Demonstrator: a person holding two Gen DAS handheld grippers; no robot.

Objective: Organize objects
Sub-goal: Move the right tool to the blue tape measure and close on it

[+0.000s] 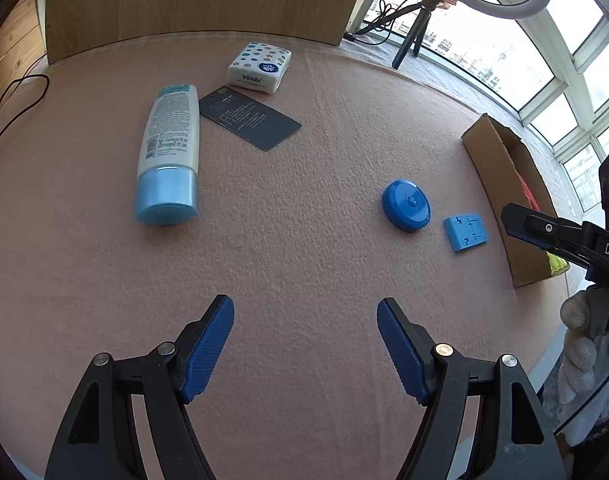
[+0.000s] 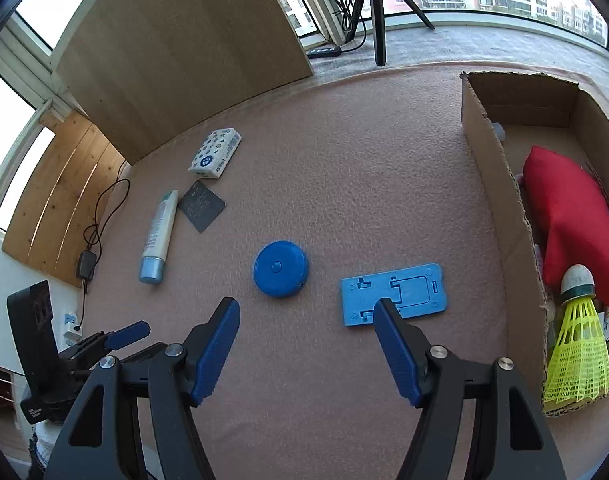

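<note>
The flat blue plate [image 2: 394, 294] lies on the worktop [image 2: 344, 168] beside the cardboard box [image 2: 500, 216], long axis crosswise, just ahead of the spread, empty right gripper [image 2: 306, 314]; the left gripper [image 1: 305, 314], likewise released, is farther.

One tube [image 1: 167, 152], two blue gadgets [image 2: 280, 268]

The tissue pack [image 1: 259, 67] carries the brand "Vinda" in blue on its front edge in the left wrist view, beside a round blue logo too small to read. On the back label of the lotion tube [image 1: 167, 152] the line "Net. Contents 70 ml" can be made out above a barcode, while the rest of its fine print is too small. The dark card [image 1: 249, 117] bears pale lines of text that stay illegible, and the right gripper [image 1: 552, 236] shows the white letters "DAS" running out of frame
</note>
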